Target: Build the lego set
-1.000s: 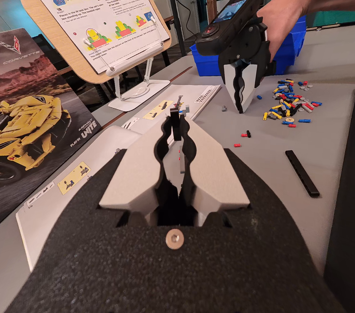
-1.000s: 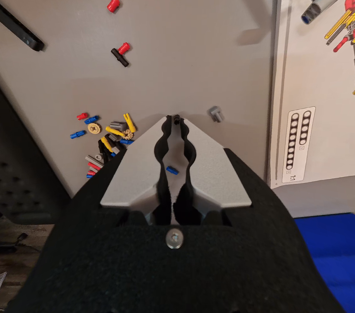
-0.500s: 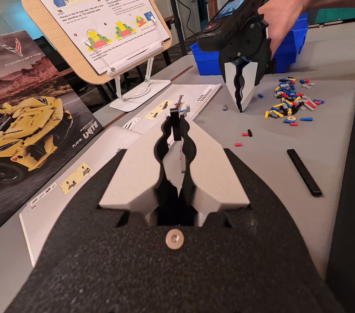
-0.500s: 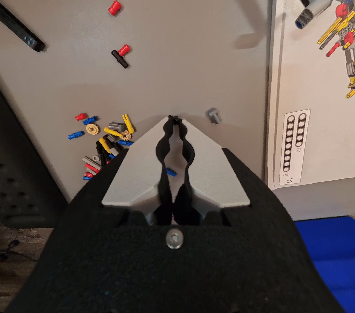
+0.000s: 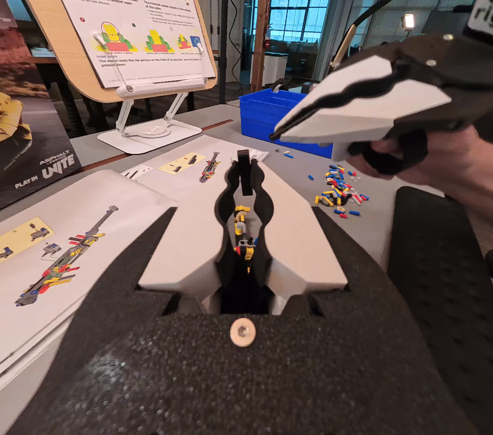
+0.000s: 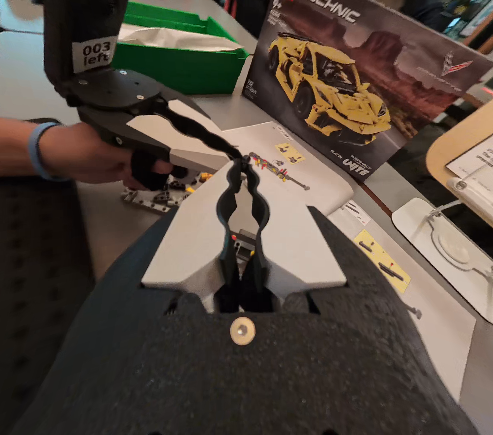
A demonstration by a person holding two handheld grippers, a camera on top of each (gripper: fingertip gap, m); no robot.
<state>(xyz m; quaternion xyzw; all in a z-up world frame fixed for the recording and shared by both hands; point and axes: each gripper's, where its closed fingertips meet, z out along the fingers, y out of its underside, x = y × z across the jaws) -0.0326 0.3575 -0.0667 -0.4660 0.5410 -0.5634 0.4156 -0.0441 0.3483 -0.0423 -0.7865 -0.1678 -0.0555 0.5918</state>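
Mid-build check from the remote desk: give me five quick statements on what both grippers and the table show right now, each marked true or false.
1. The left gripper is shut on a black piece. True.
2. The right gripper is wide open and holds nothing. False: its tips are pinched shut on a small dark piece, too small to identify.
3. The blue bin stands on the table beyond the loose pile of small parts. True.
4. The set's box lies flat on the table. False: it stands upright behind the open instruction booklet.
5. The green bin is empty. False: white paper lies in it.
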